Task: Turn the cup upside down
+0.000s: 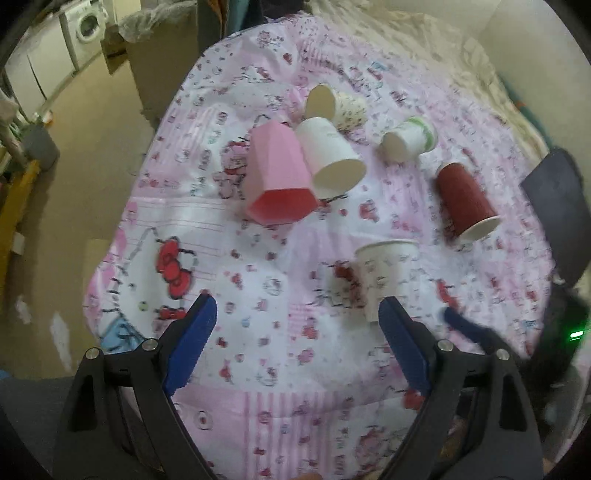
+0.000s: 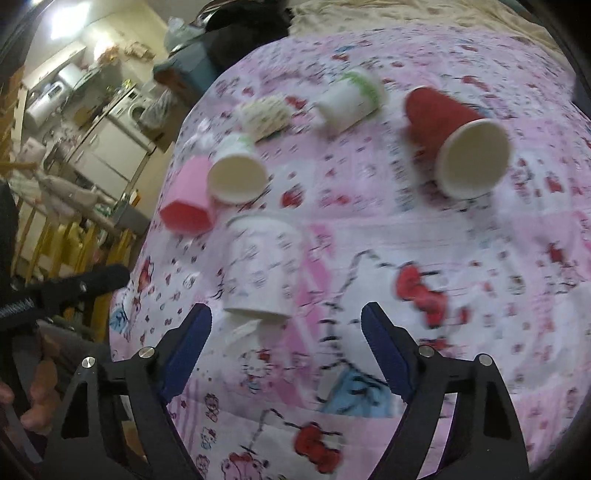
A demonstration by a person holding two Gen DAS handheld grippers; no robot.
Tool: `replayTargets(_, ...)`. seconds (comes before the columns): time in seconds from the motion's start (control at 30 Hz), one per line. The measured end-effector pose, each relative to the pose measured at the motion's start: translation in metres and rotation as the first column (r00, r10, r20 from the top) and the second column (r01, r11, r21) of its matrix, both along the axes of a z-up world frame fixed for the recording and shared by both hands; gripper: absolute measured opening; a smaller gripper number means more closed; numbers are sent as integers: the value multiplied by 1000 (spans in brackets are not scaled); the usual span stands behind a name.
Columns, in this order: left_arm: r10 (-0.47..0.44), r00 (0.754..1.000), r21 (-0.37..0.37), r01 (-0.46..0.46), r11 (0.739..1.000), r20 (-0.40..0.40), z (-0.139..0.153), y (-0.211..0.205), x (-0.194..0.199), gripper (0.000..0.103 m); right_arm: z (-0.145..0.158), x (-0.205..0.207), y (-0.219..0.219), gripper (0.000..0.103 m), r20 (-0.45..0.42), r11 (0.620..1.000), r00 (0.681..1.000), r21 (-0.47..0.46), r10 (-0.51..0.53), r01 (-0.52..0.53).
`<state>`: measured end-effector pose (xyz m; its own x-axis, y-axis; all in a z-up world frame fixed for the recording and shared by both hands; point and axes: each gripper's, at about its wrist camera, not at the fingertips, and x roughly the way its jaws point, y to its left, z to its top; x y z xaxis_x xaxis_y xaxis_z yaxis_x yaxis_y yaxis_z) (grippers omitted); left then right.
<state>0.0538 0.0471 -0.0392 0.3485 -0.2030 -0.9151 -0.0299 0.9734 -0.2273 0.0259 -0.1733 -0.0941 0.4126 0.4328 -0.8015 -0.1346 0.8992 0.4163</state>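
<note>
A white paper cup with small print stands on the pink Hello Kitty cloth, just ahead of my left gripper's right finger. In the right wrist view the same cup sits just ahead of the left finger, wide rim down. My left gripper is open and empty. My right gripper is open and empty. Several other cups lie on their sides: a pink faceted one, a plain white one, a red one, a green-banded one.
A patterned cup lies at the back. A dark flat object sits at the cloth's right edge. The right gripper shows in the left wrist view. Floor, cardboard boxes and a washing machine lie to the left.
</note>
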Motion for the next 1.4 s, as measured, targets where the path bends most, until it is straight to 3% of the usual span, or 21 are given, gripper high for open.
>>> replayTargets(0.3, 36, 998, 53, -38, 998, 45, 4, 7, -3, 87, -24, 15, 32, 85, 17, 999, 1000, -37, 23, -23)
replayTargets(0.5, 31, 999, 51, -33, 998, 36, 2, 6, -2, 87, -31, 21, 31, 60, -4, 999, 1000, -47, 16, -16)
replayTargets(0.63, 28, 999, -18, -27, 999, 35, 3, 5, -1, 87, -14, 21, 19, 60, 13, 998, 999, -39, 40, -40)
replayTargets(0.93, -30, 996, -99, 38, 994, 88, 11, -16, 2, 87, 39, 23, -22, 60, 46, 989, 991, -94, 122, -117)
replayTargets(1.17, -141, 985, -128, 154, 980, 103, 9, -45, 1, 87, 24, 9, -27, 60, 2, 984, 985, -27, 174, -174)
replayTargets(1.4, -145, 987, -96, 151, 984, 67, -1, -49, 6, 87, 27, 2, -1, 60, 15, 957, 957, -38, 290, -289)
